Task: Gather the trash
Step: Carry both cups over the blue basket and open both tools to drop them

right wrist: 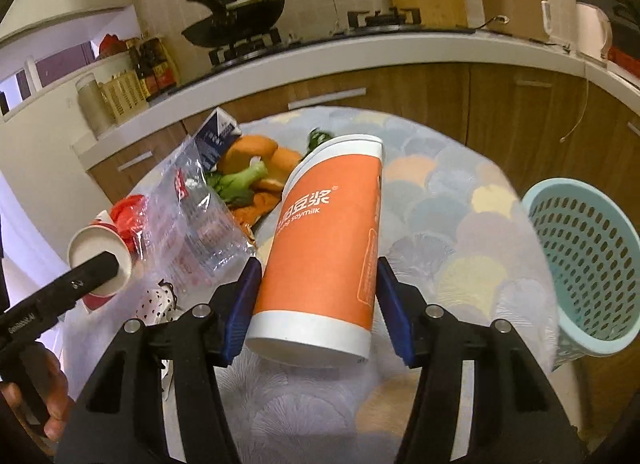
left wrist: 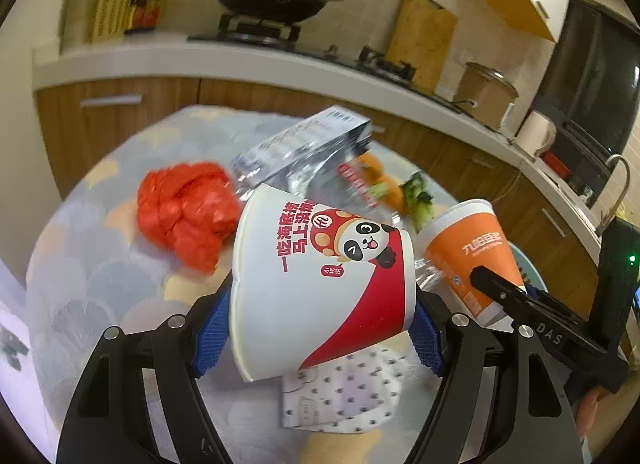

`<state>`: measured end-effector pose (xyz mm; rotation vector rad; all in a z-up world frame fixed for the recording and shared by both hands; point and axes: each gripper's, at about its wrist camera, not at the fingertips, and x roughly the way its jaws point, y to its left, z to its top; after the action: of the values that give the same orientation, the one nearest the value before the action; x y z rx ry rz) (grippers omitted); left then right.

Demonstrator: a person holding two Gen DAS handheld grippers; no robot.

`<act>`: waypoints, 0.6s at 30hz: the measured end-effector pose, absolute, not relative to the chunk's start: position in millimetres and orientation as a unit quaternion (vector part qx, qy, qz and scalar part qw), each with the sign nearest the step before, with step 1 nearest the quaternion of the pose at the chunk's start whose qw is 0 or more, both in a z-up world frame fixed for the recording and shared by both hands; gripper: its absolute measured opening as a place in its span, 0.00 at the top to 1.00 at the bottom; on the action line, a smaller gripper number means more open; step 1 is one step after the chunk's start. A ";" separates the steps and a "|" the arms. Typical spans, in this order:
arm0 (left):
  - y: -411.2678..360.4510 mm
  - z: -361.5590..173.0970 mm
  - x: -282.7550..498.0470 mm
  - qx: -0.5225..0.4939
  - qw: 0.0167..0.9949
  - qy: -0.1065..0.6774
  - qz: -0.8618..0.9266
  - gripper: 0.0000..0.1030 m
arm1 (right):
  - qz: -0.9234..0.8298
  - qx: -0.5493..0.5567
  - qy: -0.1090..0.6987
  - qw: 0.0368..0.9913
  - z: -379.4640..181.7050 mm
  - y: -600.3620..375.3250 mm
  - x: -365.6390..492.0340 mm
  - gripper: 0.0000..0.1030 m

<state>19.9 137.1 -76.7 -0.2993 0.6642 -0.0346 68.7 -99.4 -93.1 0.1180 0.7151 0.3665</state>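
Two cups in hand: you hold one in each gripper, both lifted off the table (right wrist: 460, 200).
Left gripper (left wrist: 320, 328): its jaws are clamped on the panda noodle cup (left wrist: 320, 284), blue pads pressing its wall on both sides; the cup is tipped, wide mouth toward the camera.
Right gripper (right wrist: 316, 312): its jaws are gripping the orange soymilk cup (right wrist: 324, 248) low on its body, pads touching both sides, the cup leaning away from you.
Grip advice: keep the squeeze light, since both look like thin paper that could crush or slip; carry them steady so neither swings out.
Spotted wrapper (left wrist: 340, 396): lies flat on the table just under the noodle cup, not yet picked.
Red bag (left wrist: 180, 212): crumpled on the table to the left, beyond the left jaws, apart from them.
Clear plastic wrap (right wrist: 192, 224): lies between the two cups, near the vegetable scraps (right wrist: 248, 180).
Blue carton (right wrist: 216, 136): at the far edge of the pile.
Basket (right wrist: 580, 264): teal, at the right edge of the table, beside the right jaws and clear of them; my judgement is you drop the soymilk cup there first, then bring the noodle cup across.
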 end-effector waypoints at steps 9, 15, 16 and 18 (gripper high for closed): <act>94.7 -51.7 24.7 -0.121 0.944 0.304 -0.055 0.29 | 0.158 0.082 0.328 0.928 -73.9 -143.2 65.5 0.53; 73.0 -45.8 27.2 -0.112 0.945 0.299 -0.071 0.29 | 0.193 0.119 0.285 0.931 -44.2 -169.4 53.5 0.53; 69.8 -44.5 27.7 -0.111 0.945 0.299 -0.074 0.29 | 0.196 0.121 0.277 0.933 -38.4 -171.5 51.4 0.53; 64.9 -42.0 29.4 -0.108 0.945 0.298 -0.078 0.29 | 0.195 0.116 0.262 0.938 -27.8 -175.3 46.4 0.53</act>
<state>29.4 64.9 -42.0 -0.2199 0.6065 -0.1580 46.4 -175.3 -27.8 0.2379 0.5349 0.3983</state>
